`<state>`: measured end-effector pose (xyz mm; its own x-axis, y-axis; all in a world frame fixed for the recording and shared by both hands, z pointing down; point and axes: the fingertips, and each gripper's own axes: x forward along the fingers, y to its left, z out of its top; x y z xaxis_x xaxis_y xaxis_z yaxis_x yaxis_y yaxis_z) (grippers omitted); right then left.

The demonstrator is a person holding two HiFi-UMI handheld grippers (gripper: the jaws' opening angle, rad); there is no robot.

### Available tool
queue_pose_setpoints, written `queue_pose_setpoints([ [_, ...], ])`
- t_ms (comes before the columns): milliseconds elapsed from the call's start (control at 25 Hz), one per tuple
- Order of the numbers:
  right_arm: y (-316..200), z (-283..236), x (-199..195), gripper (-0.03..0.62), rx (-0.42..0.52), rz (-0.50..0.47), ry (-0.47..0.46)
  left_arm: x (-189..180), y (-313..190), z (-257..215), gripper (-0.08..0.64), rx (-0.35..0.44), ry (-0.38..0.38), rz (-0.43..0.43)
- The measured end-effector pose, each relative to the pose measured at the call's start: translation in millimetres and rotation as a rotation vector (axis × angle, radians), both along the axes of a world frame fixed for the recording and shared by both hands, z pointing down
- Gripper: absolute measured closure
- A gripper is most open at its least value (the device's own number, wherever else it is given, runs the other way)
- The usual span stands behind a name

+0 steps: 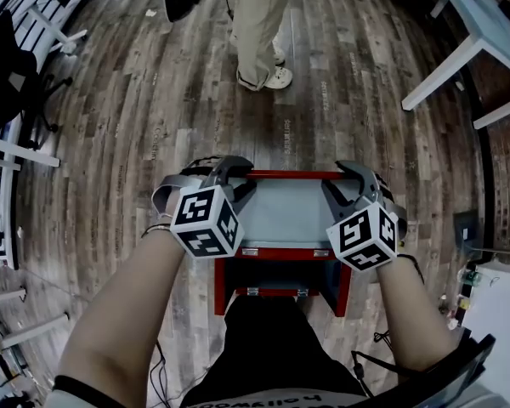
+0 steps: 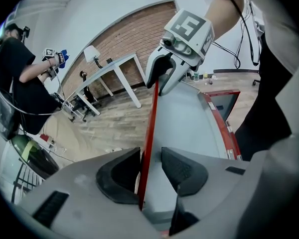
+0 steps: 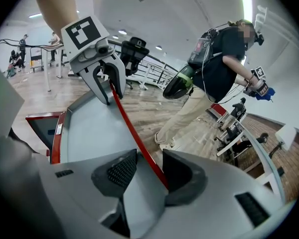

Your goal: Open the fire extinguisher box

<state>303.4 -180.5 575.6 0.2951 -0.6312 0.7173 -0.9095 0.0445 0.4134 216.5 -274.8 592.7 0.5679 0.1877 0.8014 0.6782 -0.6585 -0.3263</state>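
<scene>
The red fire extinguisher box [image 1: 223, 289] stands on the wooden floor in front of me. Its lid [image 1: 285, 211] is swung away from me, grey inside facing up, hinged at the near side. My left gripper [image 1: 229, 175] is shut on the left end of the lid's far red rim [image 2: 150, 128], which runs between its pads [image 2: 150, 171]. At the rim's right end, my right gripper [image 1: 350, 181] is shut on the same rim, which passes between its pads [image 3: 149, 171]. Each gripper shows in the other's view: the right gripper [image 2: 164, 78] and the left gripper [image 3: 105, 83].
A person in light trousers [image 1: 259, 32] stands just beyond the box, wearing a black top [image 3: 224, 63]. White tables [image 1: 476, 41] stand at the far right. A black chair and white frames [image 1: 8, 66] line the left. Cables lie on the floor by my feet [image 1: 370, 364].
</scene>
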Motion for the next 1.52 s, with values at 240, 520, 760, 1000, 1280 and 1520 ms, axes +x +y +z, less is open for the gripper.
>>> queue_pose_setpoints([
  [240, -5, 9, 5, 0.440, 0.009, -0.030, -0.016, 5, -3, 7, 0.442, 0.005, 0.035, 0.028],
  [520, -8, 16, 10, 0.436, 0.023, -0.052, -0.042, 8, -5, 12, 0.439, 0.006, 0.048, 0.041],
  [760, -7, 12, 10, 0.430, 0.039, -0.050, -0.021, 9, -7, 6, 0.422, 0.043, 0.125, 0.024],
  [1000, -4, 3, 14, 0.368, 0.067, 0.023, -0.081, 10, -18, -3, 0.335, -0.039, 0.170, -0.122],
  [1280, 3, -18, 9, 0.365, 0.076, 0.046, -0.083, 2, -22, -18, 0.299, -0.062, 0.175, -0.192],
  [1520, 18, -37, -3, 0.353, 0.052, 0.052, -0.133, -19, -47, -36, 0.298, -0.086, 0.137, -0.338],
])
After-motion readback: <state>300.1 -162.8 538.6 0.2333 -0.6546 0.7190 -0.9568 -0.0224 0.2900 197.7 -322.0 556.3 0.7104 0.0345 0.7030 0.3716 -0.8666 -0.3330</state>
